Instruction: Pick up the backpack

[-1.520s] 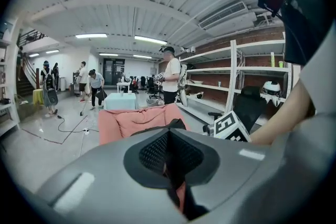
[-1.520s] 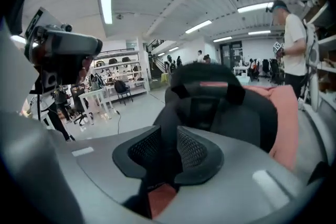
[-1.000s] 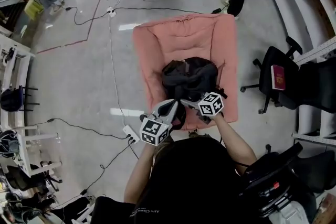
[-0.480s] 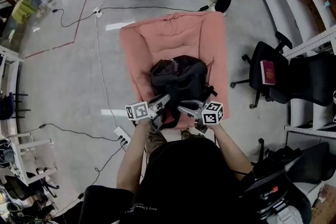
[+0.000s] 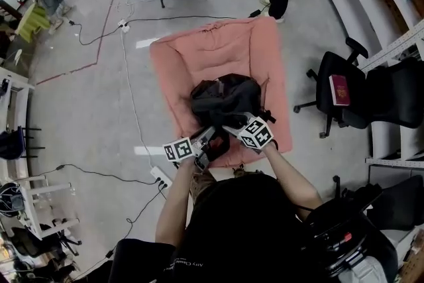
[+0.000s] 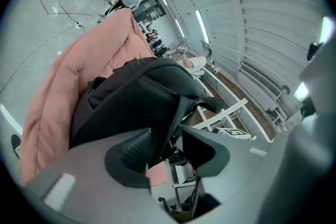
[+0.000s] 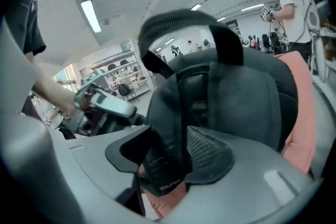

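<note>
Flanking backpack (image 5: pixel 222 99) on cushion (image 5: pixel 199 53): cables (image 5: pixel 132 99), chair (image 5: pixel 348 116), perhaps book (image 5: pixel 339 89).

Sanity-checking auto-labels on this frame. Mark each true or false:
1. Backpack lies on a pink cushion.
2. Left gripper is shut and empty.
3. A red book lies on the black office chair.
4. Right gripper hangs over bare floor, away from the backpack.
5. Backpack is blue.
1. True: the backpack lies on the pink cushion.
2. False: the left gripper has its jaws apart. They have just been opening, with a strap between them.
3. True: the red book lies on the office chair.
4. False: the right gripper is at the backpack, a second strap between jaws that have just been opening.
5. False: it is black.
</note>
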### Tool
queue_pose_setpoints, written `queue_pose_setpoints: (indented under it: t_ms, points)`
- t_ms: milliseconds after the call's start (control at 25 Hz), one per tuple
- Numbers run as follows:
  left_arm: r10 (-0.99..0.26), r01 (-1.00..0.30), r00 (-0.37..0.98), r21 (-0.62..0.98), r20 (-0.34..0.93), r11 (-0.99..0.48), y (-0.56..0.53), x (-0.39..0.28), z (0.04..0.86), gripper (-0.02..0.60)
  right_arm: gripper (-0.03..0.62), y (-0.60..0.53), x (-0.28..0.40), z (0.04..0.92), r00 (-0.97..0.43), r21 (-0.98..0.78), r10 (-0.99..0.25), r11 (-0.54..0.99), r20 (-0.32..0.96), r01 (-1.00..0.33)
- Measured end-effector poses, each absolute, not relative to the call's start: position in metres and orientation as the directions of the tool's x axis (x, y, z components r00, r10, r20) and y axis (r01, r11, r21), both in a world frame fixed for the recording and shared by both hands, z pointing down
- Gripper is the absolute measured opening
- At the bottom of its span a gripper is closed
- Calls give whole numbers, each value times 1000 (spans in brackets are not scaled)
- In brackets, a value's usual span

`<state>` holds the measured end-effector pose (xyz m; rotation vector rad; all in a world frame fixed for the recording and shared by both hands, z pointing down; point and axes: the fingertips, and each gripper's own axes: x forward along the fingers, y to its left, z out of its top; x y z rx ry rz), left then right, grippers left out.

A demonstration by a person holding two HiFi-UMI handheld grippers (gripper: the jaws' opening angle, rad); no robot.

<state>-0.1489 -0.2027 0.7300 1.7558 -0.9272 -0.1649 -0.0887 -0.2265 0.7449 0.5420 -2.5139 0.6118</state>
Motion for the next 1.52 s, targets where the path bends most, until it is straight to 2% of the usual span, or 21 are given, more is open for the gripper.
queue_pose_setpoints:
  t_ms: [80,320,520,600,760,920,1080,1240,1360,1520]
  points:
    - [-664,-506,677,856,317,-108,-194,-152,726,163,256,-238,-98,754,-785,-297,-275,816,555,-496]
    - [-709,-532,628,842,321,-90,-163,-180,720,163,262,-238,-132,760,-818,-372,-237,800,524,-470]
    - [-768,-533,549,846,329,-20,-150,-203,723,160,267,-255,-140,767,-756,-319,-344,752,557,-577]
    - [-778,-532,535,847,329,-8,-149,-203,723,158,273,-258,-147,768,-745,-317,-347,744,569,-588]
    - [-769,-560,548,827,329,-46,-153,-195,718,158,220,-255,-152,765,-784,-382,-294,745,547,-546]
    - [-747,-629,546,775,380,-66,-162,-201,721,158,175,-246,-152,759,-805,-392,-253,770,536,-503]
    - [-738,-634,563,767,371,-98,-181,-200,718,160,121,-229,-139,746,-836,-401,-195,806,513,-435]
    - [-707,-581,627,801,327,-144,-208,-183,713,169,115,-205,-120,725,-877,-419,-132,839,462,-347]
    - [-618,-458,743,868,255,-191,-222,-147,709,184,117,-193,-111,713,-900,-449,-121,834,418,-320]
    - [-568,-349,804,912,173,-217,-232,-119,703,132,127,-194,-93,707,-879,-391,-150,853,452,-346]
